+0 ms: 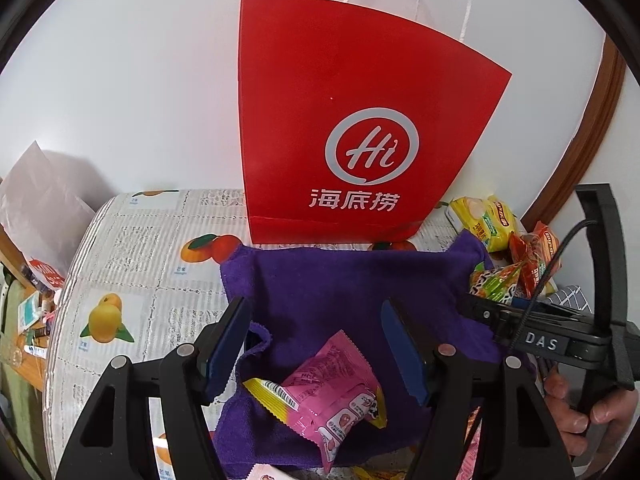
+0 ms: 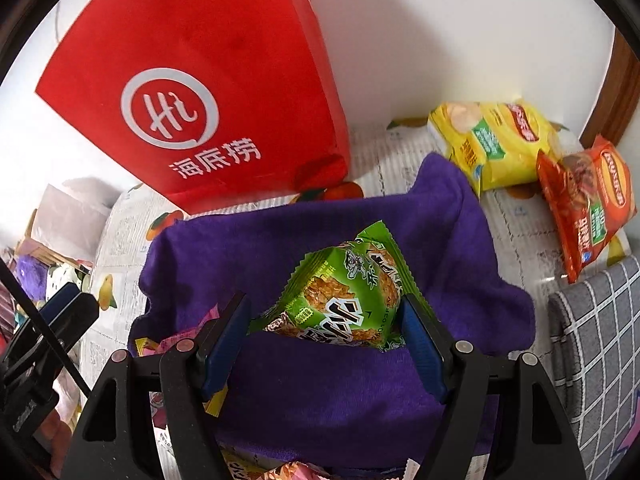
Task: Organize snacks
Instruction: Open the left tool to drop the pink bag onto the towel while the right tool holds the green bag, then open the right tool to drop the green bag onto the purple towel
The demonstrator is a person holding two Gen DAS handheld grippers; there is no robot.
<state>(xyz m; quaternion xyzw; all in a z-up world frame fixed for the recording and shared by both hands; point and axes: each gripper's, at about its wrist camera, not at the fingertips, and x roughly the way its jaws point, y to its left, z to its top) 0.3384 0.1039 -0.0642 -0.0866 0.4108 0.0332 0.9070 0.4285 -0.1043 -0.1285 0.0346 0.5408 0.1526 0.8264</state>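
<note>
A purple cloth (image 1: 340, 284) lies on the table in front of a red paper bag (image 1: 352, 120). My left gripper (image 1: 316, 316) is open above a pink snack packet (image 1: 332, 392) that lies on the cloth. My right gripper (image 2: 324, 316) is shut on a green snack packet (image 2: 348, 300) and holds it over the purple cloth (image 2: 320, 392). The red paper bag (image 2: 200, 92) stands behind, at the upper left of the right wrist view. The right gripper also shows at the right of the left wrist view (image 1: 480, 308), with the green packet (image 1: 496, 284) in it.
A yellow chip bag (image 2: 496, 144) and an orange-red chip bag (image 2: 588, 200) lie at the back right by the wall. A grey checked cushion (image 2: 600, 352) is at the right. The fruit-print tablecloth (image 1: 132, 280) ends at the left, with clutter below. More packets (image 2: 280, 472) lie at the near edge.
</note>
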